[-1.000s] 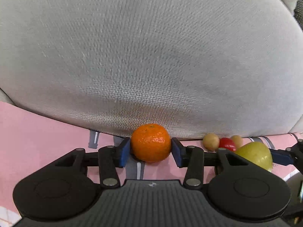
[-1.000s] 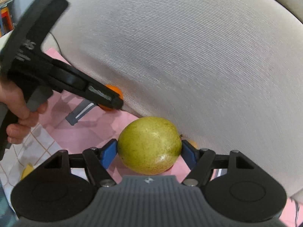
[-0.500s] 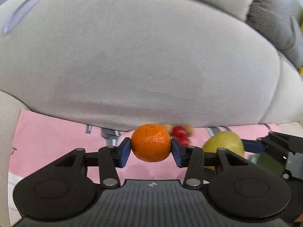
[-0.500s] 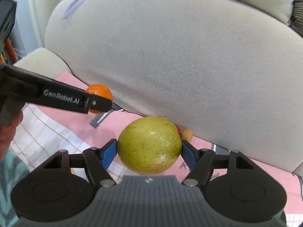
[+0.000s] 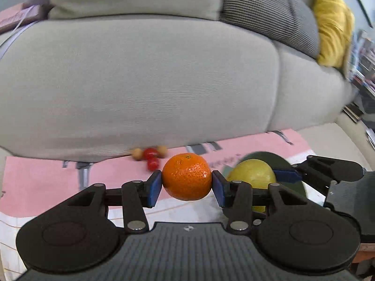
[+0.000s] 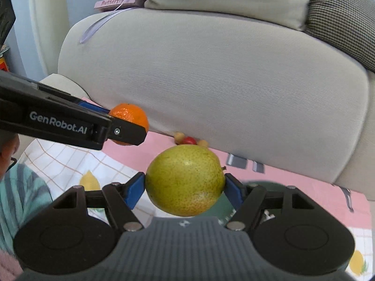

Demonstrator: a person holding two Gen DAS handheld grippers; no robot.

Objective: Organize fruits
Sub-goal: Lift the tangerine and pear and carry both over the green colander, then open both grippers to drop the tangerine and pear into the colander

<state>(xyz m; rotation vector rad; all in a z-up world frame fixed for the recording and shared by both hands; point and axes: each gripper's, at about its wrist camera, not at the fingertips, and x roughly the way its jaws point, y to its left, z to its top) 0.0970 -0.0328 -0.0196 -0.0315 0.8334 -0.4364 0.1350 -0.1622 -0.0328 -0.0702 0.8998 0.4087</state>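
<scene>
Left wrist view: left gripper (image 5: 187,185) is clamping a mandarin (image 5: 187,176) between its blue pads, raised above the pink cloth (image 5: 42,182). Right gripper (image 6: 185,188) is gripping a green pear (image 6: 185,179) over a dark green plate (image 6: 274,186); cherry tomatoes (image 5: 151,157) are lying against the sofa cushion (image 5: 140,82)

left gripper (image 5: 187,185): fingers clamped on mandarin (image 5: 187,176), held aloft
right gripper (image 6: 185,188): fingers clamped on pear (image 6: 185,180), beside left gripper
</scene>
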